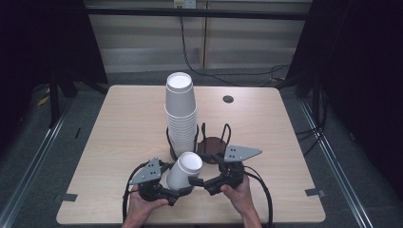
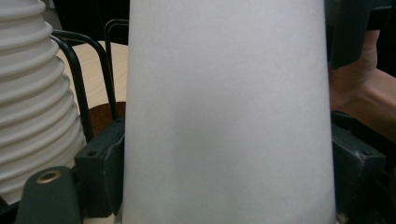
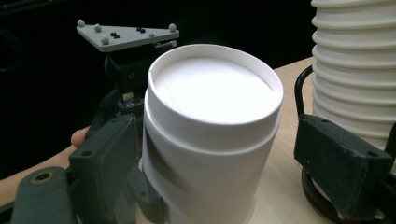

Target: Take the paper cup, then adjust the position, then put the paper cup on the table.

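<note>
A single white paper cup [image 1: 184, 168] is tilted with its base up, near the table's front edge. My left gripper [image 1: 177, 189] is shut on its lower wall; in the left gripper view the cup [image 2: 229, 112] fills the gap between both jaws. My right gripper [image 1: 198, 181] stands open around the cup's base end [image 3: 210, 130]. Its left jaw is close to the cup wall and its right jaw is clear of it. A tall stack of upside-down white cups [image 1: 180, 114] stands in a black wire holder [image 1: 215, 142] just behind.
The holder has a dark round base and an unfilled slot on its right side. The light wooden table [image 1: 119, 123] has a small dark cable hole [image 1: 228, 99] at the back. Dark curtains flank the table; cables run across the floor behind it.
</note>
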`<state>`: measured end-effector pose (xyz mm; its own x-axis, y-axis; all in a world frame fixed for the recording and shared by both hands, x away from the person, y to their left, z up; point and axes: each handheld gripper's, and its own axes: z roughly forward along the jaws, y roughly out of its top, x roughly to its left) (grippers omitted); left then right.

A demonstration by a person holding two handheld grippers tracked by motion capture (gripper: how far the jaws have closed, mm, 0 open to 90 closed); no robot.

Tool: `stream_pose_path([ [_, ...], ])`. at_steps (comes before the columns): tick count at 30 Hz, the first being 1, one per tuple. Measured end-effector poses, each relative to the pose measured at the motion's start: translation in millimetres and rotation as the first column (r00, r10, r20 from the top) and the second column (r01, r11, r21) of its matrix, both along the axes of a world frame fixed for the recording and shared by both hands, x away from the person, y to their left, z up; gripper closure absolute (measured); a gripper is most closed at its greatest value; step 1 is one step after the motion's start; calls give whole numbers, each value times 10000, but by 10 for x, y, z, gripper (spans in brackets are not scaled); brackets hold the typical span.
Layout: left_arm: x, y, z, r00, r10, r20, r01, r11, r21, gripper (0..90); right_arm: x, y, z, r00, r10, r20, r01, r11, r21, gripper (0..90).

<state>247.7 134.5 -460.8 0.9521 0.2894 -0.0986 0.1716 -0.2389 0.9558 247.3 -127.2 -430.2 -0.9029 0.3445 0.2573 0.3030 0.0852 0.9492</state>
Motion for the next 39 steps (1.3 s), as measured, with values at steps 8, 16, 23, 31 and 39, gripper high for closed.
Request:
stream_pose_path([
  [8,45,63,55,10000,43,7,-43,9978,656,163,2,-62,-26,9999,-66,-104,63,9995,-323,130],
  [16,65,81,55,10000,14,-25,-11,9921,1254,163,-31,-95,-20,9997,-45,-231,19,9938,-1115,131],
  [23,70,88,117,9996,-211,173,173,9807,1950,163,-23,-130,3,9986,167,-508,-264,9801,-1968,131],
  [31,75,55,170,9977,-592,334,469,9556,2910,163,-17,-107,24,9974,362,-627,-531,9543,-2939,132],
  [39,87,0,138,9958,-872,262,713,9259,3711,163,10,-68,17,9945,537,-901,-853,9144,-3957,133],
])
